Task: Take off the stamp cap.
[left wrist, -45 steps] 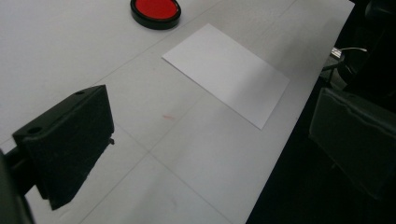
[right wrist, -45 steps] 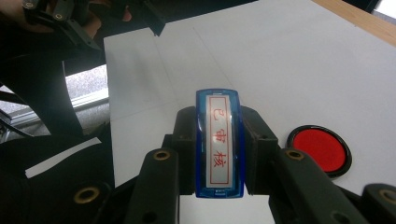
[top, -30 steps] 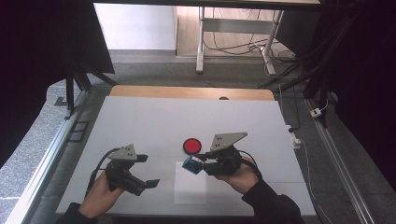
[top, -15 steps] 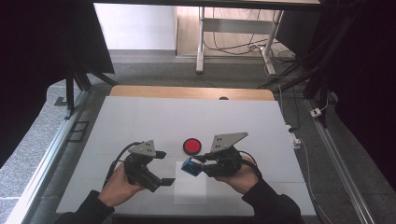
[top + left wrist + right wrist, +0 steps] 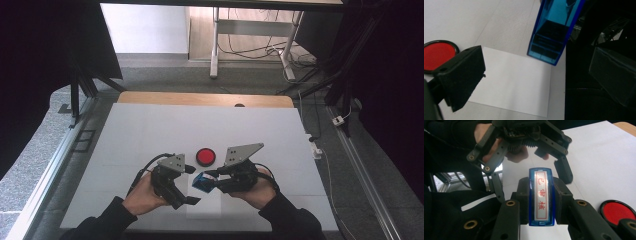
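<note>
Left gripper, jaws apart, has moved in beside the blue stamp clamped by the right gripper above the paper sheet; stamping appears imminent.

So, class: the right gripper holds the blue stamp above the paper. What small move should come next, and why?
Probably lower the stamp straight down onto the paper. The right gripper is shut on it, it hangs just off the sheet, and the red ink pad lies apart. The left gripper is open close by, so keep it clear.

Left gripper jaws spread wide, facing the right gripper, whose jaws clamp.
</note>
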